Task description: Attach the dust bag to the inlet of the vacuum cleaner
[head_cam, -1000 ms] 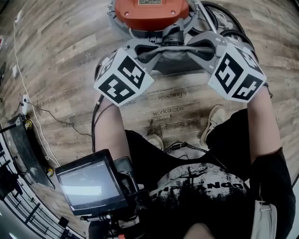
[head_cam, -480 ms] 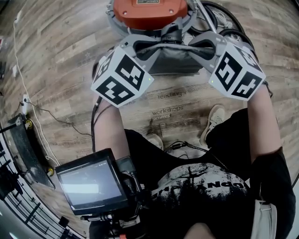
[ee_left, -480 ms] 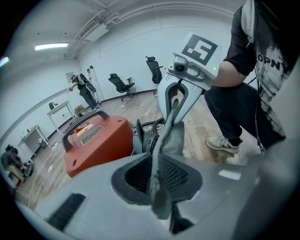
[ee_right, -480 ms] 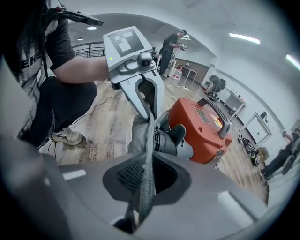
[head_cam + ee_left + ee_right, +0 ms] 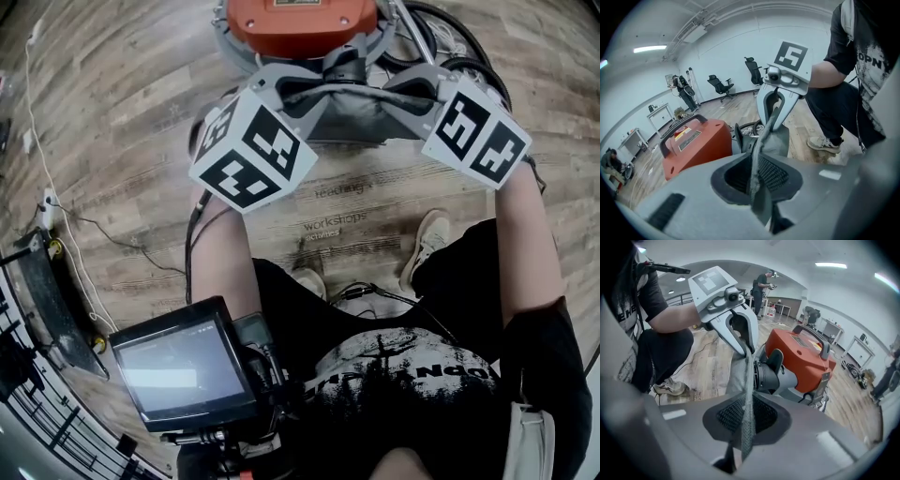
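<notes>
The grey fabric dust bag (image 5: pixel 354 114) hangs stretched between my two grippers, just in front of the orange vacuum cleaner (image 5: pixel 302 21). My left gripper (image 5: pixel 284 90) is shut on the bag's left edge (image 5: pixel 761 140). The right gripper (image 5: pixel 413 84) is shut on its right edge (image 5: pixel 748 394). The vacuum's black round inlet (image 5: pixel 769 374) points at the bag's upper middle and sits right against or just behind the fabric; contact is hidden. Each gripper view shows the other gripper across the taut bag: the right gripper (image 5: pixel 778 101) and the left gripper (image 5: pixel 739 336).
The vacuum's black hose (image 5: pixel 448 42) coils at its right side. Wood-pattern floor (image 5: pixel 122 122) spreads around, with a thin cable (image 5: pixel 84 225) at the left. The person's shoes (image 5: pixel 427 246) stand below the bag. Office chairs (image 5: pixel 719 85) and other people (image 5: pixel 761 284) are far off.
The right gripper's marker cube has rolled a little. Both grippers keep their hold on the bag, which stays in about the same place in front of the inlet.
</notes>
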A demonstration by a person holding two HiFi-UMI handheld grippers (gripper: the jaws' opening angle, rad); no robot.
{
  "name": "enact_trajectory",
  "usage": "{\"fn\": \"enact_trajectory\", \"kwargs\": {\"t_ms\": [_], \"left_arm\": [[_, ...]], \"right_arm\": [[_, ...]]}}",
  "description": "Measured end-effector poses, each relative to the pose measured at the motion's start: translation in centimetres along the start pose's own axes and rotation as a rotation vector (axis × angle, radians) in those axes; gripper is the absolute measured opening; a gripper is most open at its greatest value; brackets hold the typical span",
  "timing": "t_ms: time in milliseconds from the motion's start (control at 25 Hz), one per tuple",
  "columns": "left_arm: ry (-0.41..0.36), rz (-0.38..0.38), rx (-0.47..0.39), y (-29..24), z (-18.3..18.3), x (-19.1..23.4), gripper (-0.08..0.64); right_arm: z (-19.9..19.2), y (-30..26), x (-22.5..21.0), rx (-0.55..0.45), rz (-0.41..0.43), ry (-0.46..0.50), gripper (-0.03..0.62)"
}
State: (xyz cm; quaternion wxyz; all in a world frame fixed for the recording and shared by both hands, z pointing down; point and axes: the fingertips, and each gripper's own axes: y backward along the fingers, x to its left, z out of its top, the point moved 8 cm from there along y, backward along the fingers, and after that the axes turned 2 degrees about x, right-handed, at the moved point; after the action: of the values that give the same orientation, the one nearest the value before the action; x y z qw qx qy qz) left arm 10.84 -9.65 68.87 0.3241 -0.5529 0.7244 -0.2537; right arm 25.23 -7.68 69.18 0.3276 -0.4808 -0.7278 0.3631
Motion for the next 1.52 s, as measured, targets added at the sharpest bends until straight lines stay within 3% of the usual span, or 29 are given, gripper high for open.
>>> {"fn": "enact_trajectory", "kwargs": {"t_ms": [120,320,600,1080,1240,1520], "left_arm": [[-0.010,0.001,-0.005,-0.1,0.6,0.1,0.054],[0.023,-0.009,-0.003,-0.1,-0.4,0.3,0.054],[0.073,-0.049,0.020,-0.4,-1.5,0.3,0.054],[0.015,-0.002,-0.006,0.3,-0.2,0.3,0.054],[0.054,-0.019,0.000,0.0,-0.5,0.5,0.054],[0.030,0.007,0.004,-0.2,-0.5,0.2,0.063]], "right_arm": [[-0.4,-0.2,-0.2,0.004,0.020,-0.019,0.031],[0.3,-0.2,-0.2,0.034,-0.014,0.088,0.029],[1.5,0.6,-0.3,0.000,-0.071,0.145,0.031],[0.2,0.3,-0.4,-0.027,-0.001,0.023,0.030],[0.4,0.4,-0.5,-0.021,-0.012,0.064,0.031],[0.3,0.3,-0.4,-0.036,-0.018,0.091,0.044]]}}
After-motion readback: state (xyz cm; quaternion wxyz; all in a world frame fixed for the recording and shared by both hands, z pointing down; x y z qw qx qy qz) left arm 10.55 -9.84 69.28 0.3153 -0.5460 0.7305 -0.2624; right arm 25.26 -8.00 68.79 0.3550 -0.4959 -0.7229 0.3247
